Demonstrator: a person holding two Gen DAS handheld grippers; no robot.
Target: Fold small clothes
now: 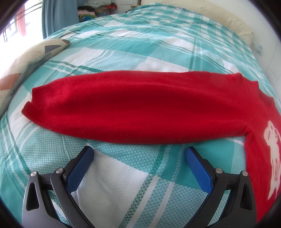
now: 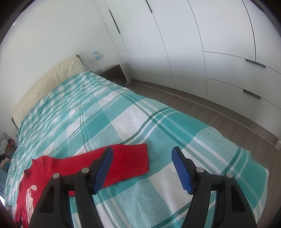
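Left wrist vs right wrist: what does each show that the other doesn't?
Left wrist only: a patterned pillow, a curtain, a pile of clothes, and one whole sleeve of the red sweater. Right wrist only: the white wardrobe, the wood floor, a nightstand and the other sleeve's cuff. Both: the red sweater with its white print, the checked bedspread, the headboard, open fingers.

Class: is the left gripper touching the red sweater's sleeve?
Apart. Left wrist view: a strip of blanket separates the open left gripper from the sleeve.
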